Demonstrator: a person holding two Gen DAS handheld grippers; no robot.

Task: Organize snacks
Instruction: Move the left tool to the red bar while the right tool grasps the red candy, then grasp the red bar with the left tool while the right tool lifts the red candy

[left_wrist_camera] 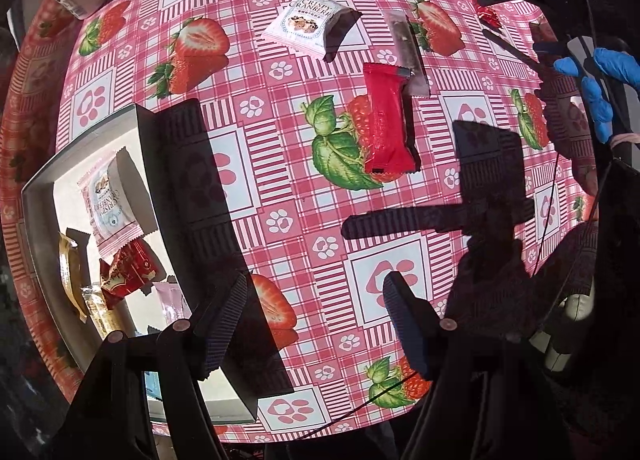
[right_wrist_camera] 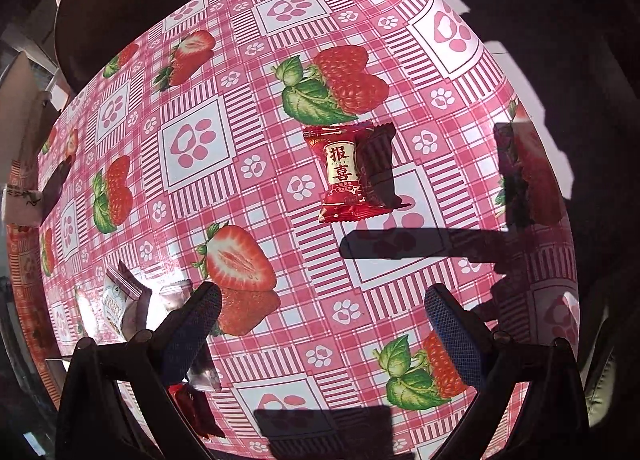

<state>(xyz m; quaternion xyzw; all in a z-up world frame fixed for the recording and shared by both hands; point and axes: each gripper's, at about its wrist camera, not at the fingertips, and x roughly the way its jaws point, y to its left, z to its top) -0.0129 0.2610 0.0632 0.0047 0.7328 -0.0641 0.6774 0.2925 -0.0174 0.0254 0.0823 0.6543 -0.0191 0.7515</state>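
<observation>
1. The snacks are being gathered into a white box point(left_wrist_camera: 40, 187) that sits at the left edge of the strawberry-print tablecloth point(left_wrist_camera: 280, 163); several packets are already seen inside it, among them a pale cranberry packet point(left_wrist_camera: 110, 203) and a small red one point(left_wrist_camera: 128, 272).

2. The left gripper point(left_wrist_camera: 316, 320) is held pointing down at the cloth, just beside the box. Its jaws are seen standing well apart, and nothing is held between them.

3. Ahead of the left gripper a long red packet point(left_wrist_camera: 386, 119) is found loose on the cloth, its long axis running roughly away from the tool, with a dark narrow packet point(left_wrist_camera: 408, 51) touching its far end and another cranberry packet point(left_wrist_camera: 304, 21) beyond to the left.

4. The right gripper point(right_wrist_camera: 324, 316) is also aimed downward, with its jaws spread wide and empty.

5. A small red candy packet point(right_wrist_camera: 344, 171) with gold lettering is seen straight ahead of the right gripper, centred between the lines of its fingers, with its long axis lying along the direction of reach.

6. This candy is judged the likely next pick, since the right hand is nearer to it; a forward advance and descent would be needed before closing across its narrow width.
</observation>
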